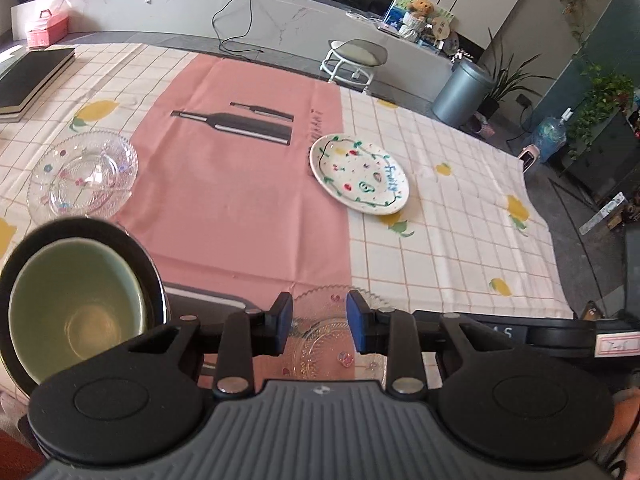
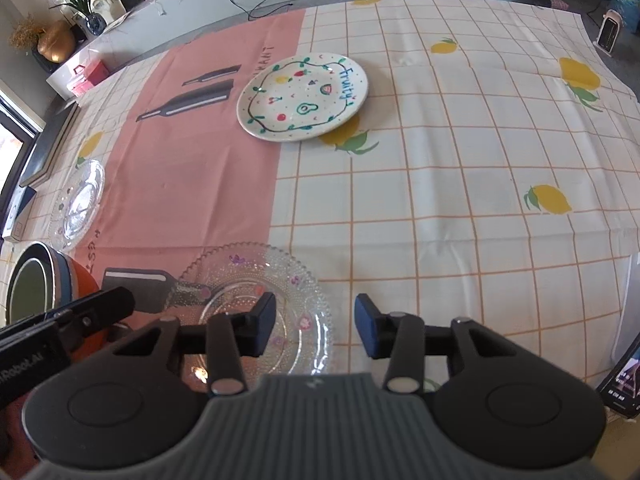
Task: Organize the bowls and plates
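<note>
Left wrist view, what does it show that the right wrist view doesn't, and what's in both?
Only the left wrist view looks down into the green bowl nested in a dark bowl, and shows the teddy bear.

Only the right wrist view shows the phone at the table's edge and the nested bowls' orange outside.

Both show the painted fruit plate, a near glass plate, a far glass plate, the pink cloth and open tongs.

A table under a checked lemon-print cloth (image 2: 440, 184) with a pink panel (image 1: 240, 208) carries a painted fruit plate (image 2: 302, 96), two glass plates (image 2: 256, 280) (image 1: 82, 172), stacked bowls (image 1: 76, 300) and a black book (image 1: 32, 76).
</note>
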Demonstrator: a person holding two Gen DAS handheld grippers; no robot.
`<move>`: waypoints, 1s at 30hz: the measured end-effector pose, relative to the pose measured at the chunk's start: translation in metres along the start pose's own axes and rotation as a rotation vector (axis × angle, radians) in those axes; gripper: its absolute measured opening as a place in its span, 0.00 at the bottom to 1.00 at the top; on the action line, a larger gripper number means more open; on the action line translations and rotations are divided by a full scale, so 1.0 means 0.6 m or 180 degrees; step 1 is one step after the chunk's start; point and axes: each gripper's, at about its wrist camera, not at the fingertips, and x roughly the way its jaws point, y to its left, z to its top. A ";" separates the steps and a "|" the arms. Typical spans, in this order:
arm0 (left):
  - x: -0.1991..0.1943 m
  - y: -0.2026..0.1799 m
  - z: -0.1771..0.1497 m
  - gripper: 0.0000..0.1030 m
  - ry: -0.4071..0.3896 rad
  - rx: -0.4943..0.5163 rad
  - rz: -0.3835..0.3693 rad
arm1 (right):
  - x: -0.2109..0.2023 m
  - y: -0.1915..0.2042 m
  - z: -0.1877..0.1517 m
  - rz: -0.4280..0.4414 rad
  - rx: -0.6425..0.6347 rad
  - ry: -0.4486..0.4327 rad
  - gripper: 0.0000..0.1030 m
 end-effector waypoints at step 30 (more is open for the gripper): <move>0.196 0.010 0.226 0.36 0.0198 -0.0378 -0.0365 | 0.068 -0.060 0.216 0.0231 0.0770 -0.0478 0.34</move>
